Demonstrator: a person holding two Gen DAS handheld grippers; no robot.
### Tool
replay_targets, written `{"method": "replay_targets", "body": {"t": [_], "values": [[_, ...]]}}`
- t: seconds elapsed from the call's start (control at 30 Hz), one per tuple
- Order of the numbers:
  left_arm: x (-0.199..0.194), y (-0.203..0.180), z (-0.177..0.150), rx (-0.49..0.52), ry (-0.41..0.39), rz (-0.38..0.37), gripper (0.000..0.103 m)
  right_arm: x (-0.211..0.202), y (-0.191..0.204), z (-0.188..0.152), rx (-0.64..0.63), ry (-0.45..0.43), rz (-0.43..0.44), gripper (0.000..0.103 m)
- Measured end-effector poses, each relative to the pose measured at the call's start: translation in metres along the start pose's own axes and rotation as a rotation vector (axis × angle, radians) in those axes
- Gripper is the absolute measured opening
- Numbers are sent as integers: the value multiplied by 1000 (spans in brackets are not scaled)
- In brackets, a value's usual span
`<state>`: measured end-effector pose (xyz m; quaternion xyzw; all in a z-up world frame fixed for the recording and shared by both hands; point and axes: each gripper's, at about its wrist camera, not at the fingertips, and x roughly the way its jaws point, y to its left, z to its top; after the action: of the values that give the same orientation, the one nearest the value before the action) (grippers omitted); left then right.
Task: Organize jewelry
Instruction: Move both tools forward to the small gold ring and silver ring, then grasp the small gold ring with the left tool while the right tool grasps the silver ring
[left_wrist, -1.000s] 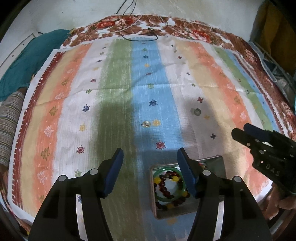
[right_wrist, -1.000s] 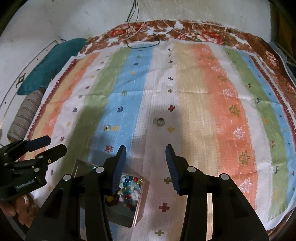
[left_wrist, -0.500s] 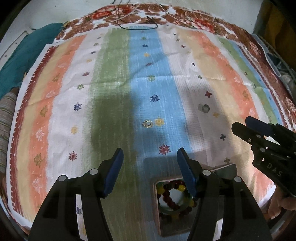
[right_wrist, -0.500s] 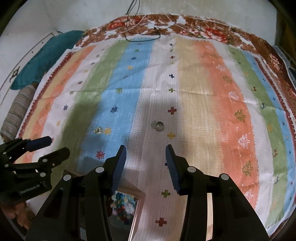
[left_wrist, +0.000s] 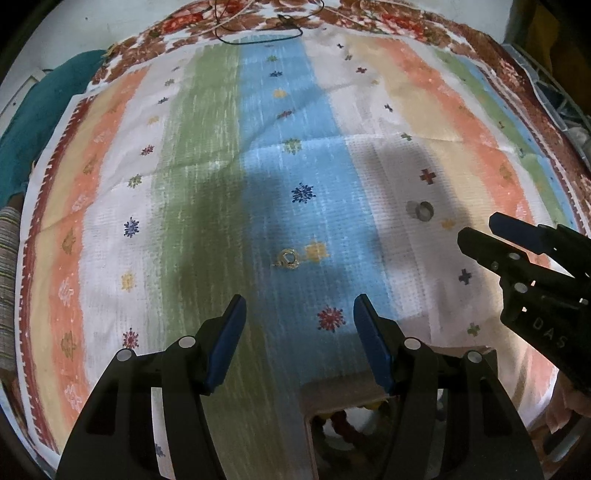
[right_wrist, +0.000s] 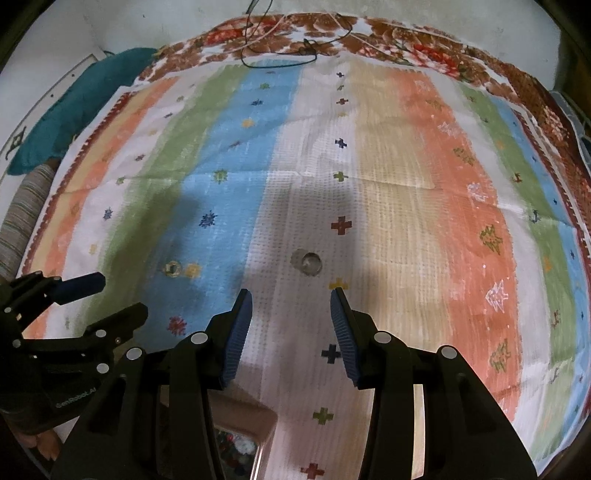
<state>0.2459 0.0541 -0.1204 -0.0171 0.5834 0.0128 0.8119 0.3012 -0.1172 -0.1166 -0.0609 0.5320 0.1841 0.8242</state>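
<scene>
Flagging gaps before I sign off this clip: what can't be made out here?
- Box contents, left wrist view: cut off by the bottom edge and the left hand-held gripper.
- Beads, right wrist view: blurred, behind the right hand-held gripper.
- Gold ring and silver ring: too small for detail.
</scene>
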Motion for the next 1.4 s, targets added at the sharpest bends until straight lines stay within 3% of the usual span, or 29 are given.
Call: {"method": "replay_targets", "body": {"t": [0.73, 0.93, 1.17, 1.37, 1.4], "values": [[52, 11, 29, 11, 67, -21, 60, 57, -3, 24, -15, 82, -35, 44], [64, 15, 31, 20, 85, -40, 54, 69, -4, 29, -11, 93, -23, 44], [71, 15, 33, 44, 75, -60, 42, 80, -6, 34, -16, 106, -19, 34], [72, 13, 30, 35, 92, -59, 17, 83, -8, 37, -13, 109, -30, 25], [73, 12, 30, 35, 98, -56, 17, 83, -7, 37, -14, 108, -36, 24]]}}
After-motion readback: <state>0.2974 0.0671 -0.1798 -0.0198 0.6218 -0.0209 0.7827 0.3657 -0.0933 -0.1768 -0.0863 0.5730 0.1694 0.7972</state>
